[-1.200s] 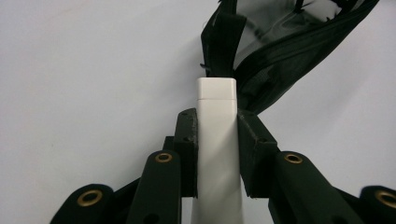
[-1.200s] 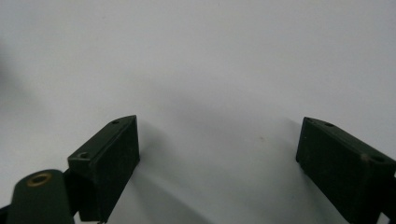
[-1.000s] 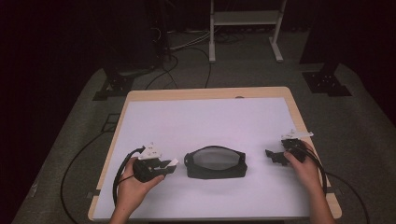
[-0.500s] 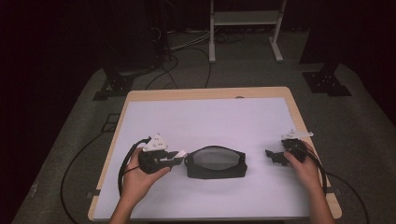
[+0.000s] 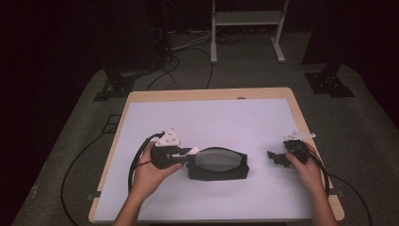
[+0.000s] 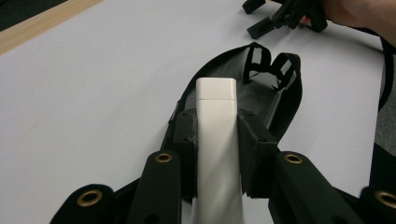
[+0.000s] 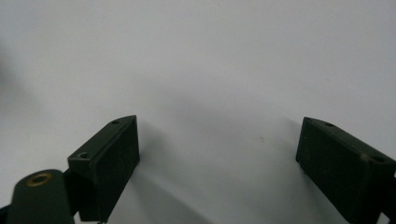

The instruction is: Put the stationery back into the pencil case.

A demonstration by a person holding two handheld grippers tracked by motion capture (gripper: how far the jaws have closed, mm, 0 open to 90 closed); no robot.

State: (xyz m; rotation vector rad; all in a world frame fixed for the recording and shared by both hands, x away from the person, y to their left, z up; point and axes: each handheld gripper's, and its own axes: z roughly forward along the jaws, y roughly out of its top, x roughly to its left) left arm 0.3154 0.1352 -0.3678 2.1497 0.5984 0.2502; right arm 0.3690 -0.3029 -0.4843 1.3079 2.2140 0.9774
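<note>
High view: black pouch (image 5: 217, 165) in table middle, left gripper (image 5: 184, 155) touching its end.

Left gripper view: jaws squeezed on white block (image 6: 215, 135); slide straight into pouch mouth.

Right gripper view: right gripper (image 7: 217, 144) wide apart, nothing held.

White block (image 6: 215, 140); black pouch (image 5: 217, 164), grey inside; white table top (image 5: 211, 117), tan rim

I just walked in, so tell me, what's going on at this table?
A person works at a white table with a tool in each hand. The left tool is clamped on a white rectangular block, holding it over the open black pouch. The right tool rests open on the table, off to the pouch's side.
</note>
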